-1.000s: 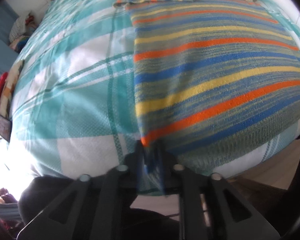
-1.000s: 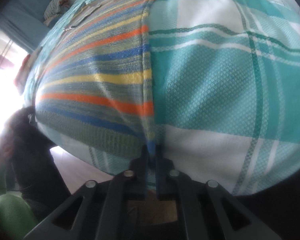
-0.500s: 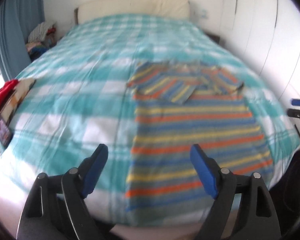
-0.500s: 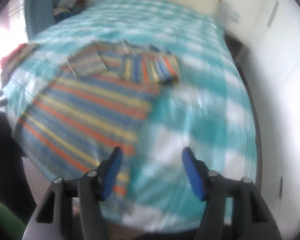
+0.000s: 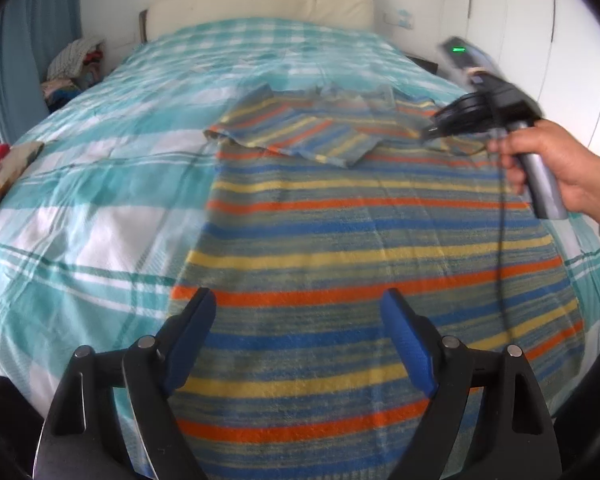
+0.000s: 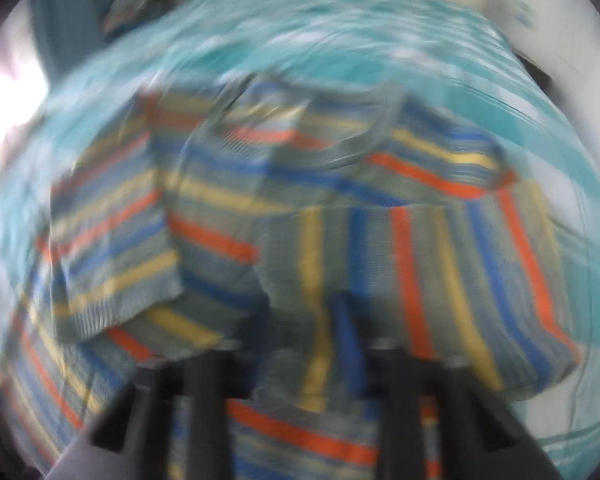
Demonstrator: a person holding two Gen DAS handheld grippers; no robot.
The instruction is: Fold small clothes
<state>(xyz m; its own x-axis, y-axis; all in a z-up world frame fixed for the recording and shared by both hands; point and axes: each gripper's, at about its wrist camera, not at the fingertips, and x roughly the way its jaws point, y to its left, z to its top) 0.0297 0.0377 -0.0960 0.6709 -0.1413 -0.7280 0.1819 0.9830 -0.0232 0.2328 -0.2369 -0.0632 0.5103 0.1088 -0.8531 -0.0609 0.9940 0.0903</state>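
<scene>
1. The striped shirt (image 5: 359, 248) is lying flat on the teal checked bed cover (image 5: 100, 184), its hem towards the near edge and its collar towards the cream headboard (image 5: 260, 4)
2. One sleeve (image 5: 300, 132) is lying folded inward across the chest
3. The left gripper (image 5: 296, 296) is hovering above the lower part of the shirt; its jaws have just been opening and are standing wide apart, released, with nothing pinched between the blue pads (image 5: 403, 332)
4. The person's right hand (image 5: 559, 168) is holding the right gripper (image 5: 429, 132) at the opposite sleeve, near the shoulder
5. Its jaws have just been closing and are clenched; in the blurred right wrist view, sleeve cloth seems to be caught between them
</scene>
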